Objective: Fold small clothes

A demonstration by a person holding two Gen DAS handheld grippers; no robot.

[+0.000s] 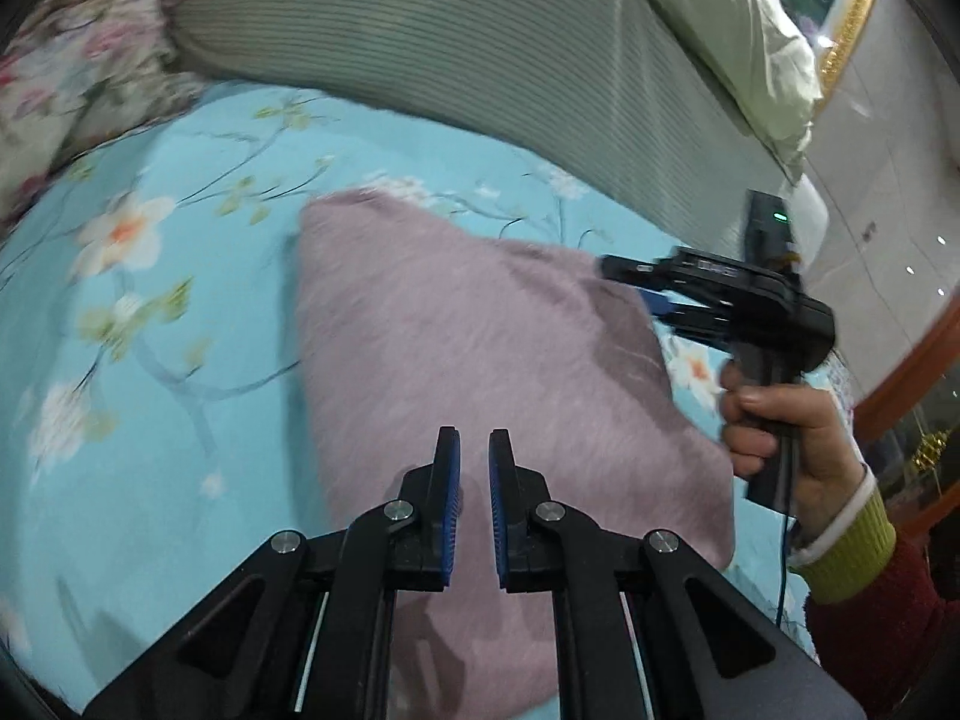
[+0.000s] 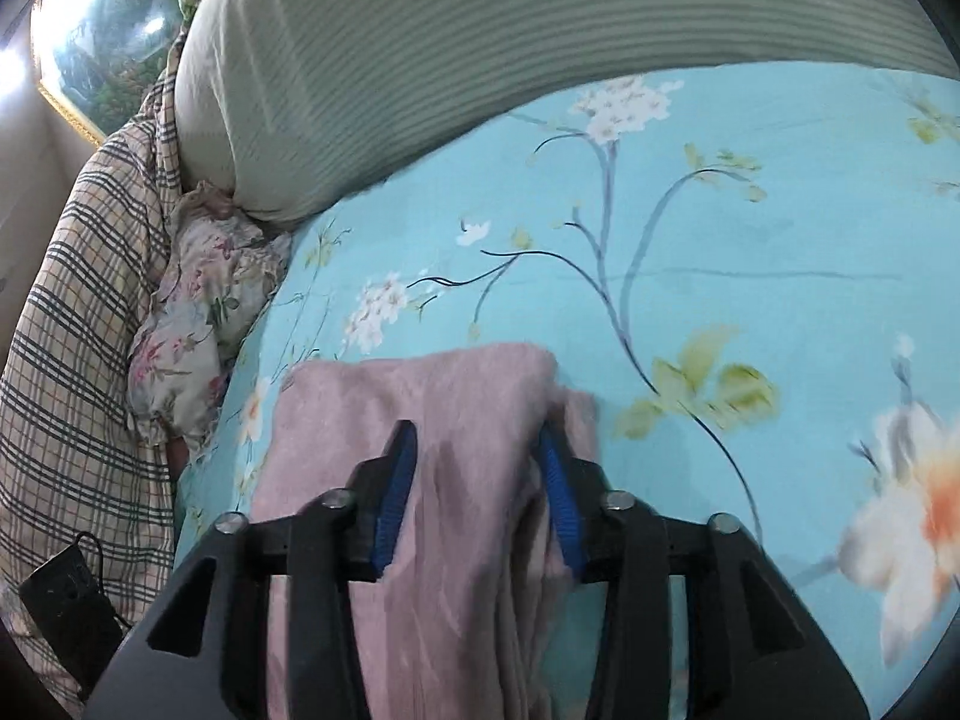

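Observation:
A fuzzy mauve-pink garment (image 1: pixel 480 348) lies folded on the blue floral bedsheet (image 1: pixel 180 312). My left gripper (image 1: pixel 474 450) hovers just above its near part, jaws a narrow gap apart, holding nothing. My right gripper (image 1: pixel 648 294) comes in from the right, held by a hand in a green-cuffed red sleeve, its tips at the garment's far right corner. In the right wrist view the garment (image 2: pixel 456 420) lies between the spread blue-padded jaws of the right gripper (image 2: pixel 480 438), its folded edge passing between them; the jaws do not pinch it.
A grey-green striped pillow or duvet (image 1: pixel 480 42) lies along the far side of the bed. A floral cushion (image 2: pixel 198 312) and a plaid blanket (image 2: pixel 78 330) lie at the left. A gold-framed picture (image 1: pixel 852 18) hangs on the wall.

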